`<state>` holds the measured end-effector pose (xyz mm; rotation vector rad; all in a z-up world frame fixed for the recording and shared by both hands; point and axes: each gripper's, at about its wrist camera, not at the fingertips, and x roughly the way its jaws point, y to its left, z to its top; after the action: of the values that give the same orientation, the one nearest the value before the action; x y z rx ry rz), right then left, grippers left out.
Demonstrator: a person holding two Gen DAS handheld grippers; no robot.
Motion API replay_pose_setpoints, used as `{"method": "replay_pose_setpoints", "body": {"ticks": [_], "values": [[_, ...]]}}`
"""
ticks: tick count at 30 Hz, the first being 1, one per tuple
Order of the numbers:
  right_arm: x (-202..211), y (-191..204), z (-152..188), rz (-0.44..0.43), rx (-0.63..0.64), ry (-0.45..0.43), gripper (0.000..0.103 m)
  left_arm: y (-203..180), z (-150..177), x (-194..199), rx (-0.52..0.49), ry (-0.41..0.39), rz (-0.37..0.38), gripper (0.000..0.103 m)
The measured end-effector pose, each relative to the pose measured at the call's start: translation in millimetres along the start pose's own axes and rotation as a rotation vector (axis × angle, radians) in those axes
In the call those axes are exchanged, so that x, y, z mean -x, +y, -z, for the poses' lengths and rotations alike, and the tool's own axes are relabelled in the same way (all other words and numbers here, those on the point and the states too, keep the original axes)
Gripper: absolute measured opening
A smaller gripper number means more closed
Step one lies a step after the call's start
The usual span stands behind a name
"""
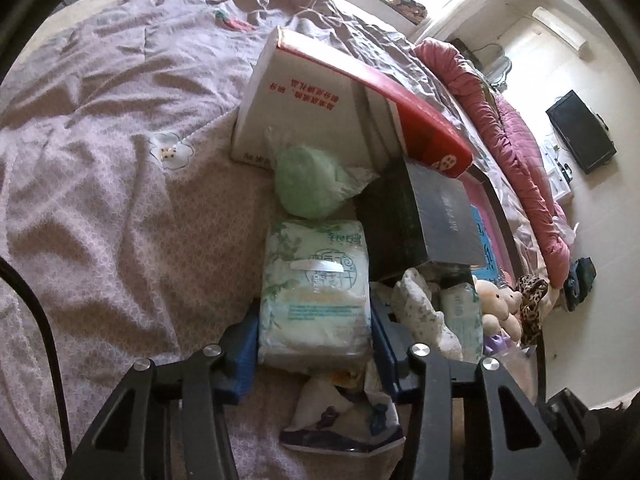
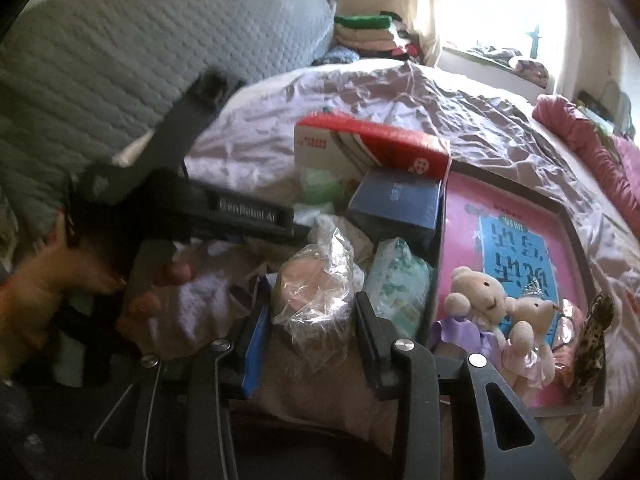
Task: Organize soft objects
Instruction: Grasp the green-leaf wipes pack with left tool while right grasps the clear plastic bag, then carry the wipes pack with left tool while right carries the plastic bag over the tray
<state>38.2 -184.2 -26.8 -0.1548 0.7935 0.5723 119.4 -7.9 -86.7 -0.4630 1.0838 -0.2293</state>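
Claws both grip: left claw (image 1: 314,328) clamps tissue pack (image 1: 316,292), right claw (image 2: 310,322) clamps crinkled plastic bag (image 2: 318,284).

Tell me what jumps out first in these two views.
The left claw grips a pale green tissue pack on the mauve quilt. The right claw clamps a clear-bagged bundle. Right of it, two teddy bears lie on a pink box lid.

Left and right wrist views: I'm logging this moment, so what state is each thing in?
Left gripper: shut on the tissue pack.
Tissue pack: clamped, lying on the bed.
Right gripper: shut on the plastic-wrapped bundle.
Plastic-wrapped bundle: held between the fingers.
Red and white box: closed, tilted.
Dark box: closed.
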Motion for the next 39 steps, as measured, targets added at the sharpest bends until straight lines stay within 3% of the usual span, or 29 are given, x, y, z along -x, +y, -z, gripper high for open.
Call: {"method": "replay_pose_setpoints", "body": {"ticks": [7, 18, 27, 39], "values": [[8, -15, -2, -0.031, -0.115, -0.034, 0.041, -5, 13, 33, -0.032, -0.065, -0.038, 0.047], [44, -35, -2, 0.017, -0.188, -0.119, 0.041, -43, 27, 71, -0.117, -0.134, -0.056, 0.047], [72, -73, 3, 0.069, -0.286, -0.183, 0.041, -85, 33, 87, -0.211, -0.179, -0.062, 0.047], [98, -93, 9, 0.093, -0.34, -0.237, 0.041, -122, 41, 94, -0.279, -0.197, -0.057, 0.047]]}}
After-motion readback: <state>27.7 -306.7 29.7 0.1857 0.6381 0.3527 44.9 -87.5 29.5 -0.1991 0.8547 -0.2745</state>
